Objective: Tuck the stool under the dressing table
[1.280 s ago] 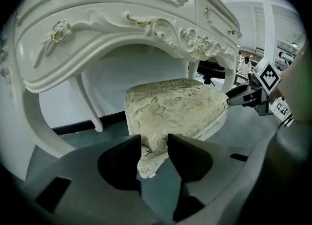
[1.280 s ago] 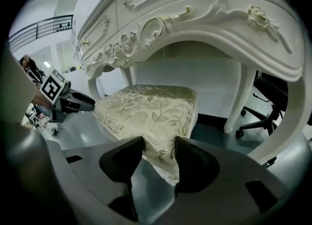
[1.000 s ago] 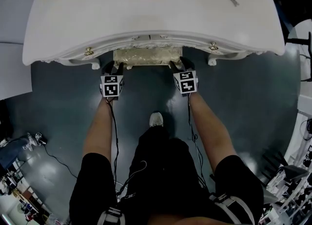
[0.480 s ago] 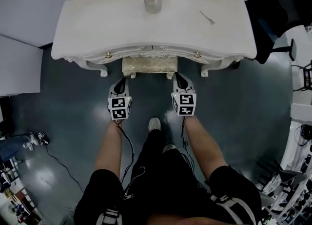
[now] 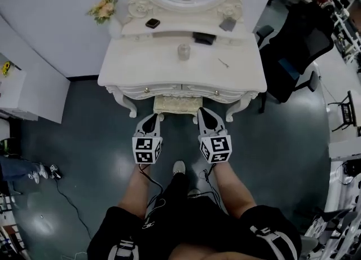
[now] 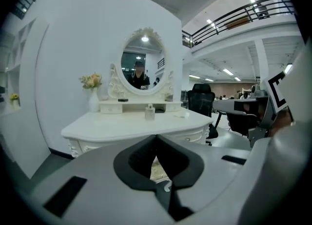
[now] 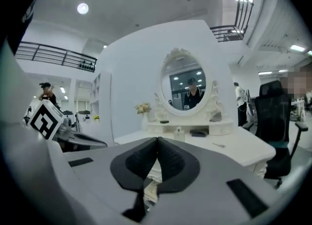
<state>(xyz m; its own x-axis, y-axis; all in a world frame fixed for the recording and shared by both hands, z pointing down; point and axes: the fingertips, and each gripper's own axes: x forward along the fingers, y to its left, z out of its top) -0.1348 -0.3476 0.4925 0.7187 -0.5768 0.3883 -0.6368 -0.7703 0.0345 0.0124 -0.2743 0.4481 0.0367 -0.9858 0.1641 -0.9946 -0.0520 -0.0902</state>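
I hold my left gripper [image 5: 151, 120] and right gripper [image 5: 205, 114] closed tight on nothing, clear of the stool [image 5: 177, 105], which sits straight ahead between them, long side crosswise, mostly tucked under the worktop [image 5: 163, 68] front edge, no nearer one hand than the other.

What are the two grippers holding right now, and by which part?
Nothing. The left gripper and right gripper have just closed, jaws together with nothing between them, apart from the stool under the dressing table.

Black shorts [image 5: 113, 233], white shoe [image 5: 179, 167], black cables [image 5: 153, 181], grey left tongs [image 5: 152, 117] and right tongs [image 5: 204, 110]
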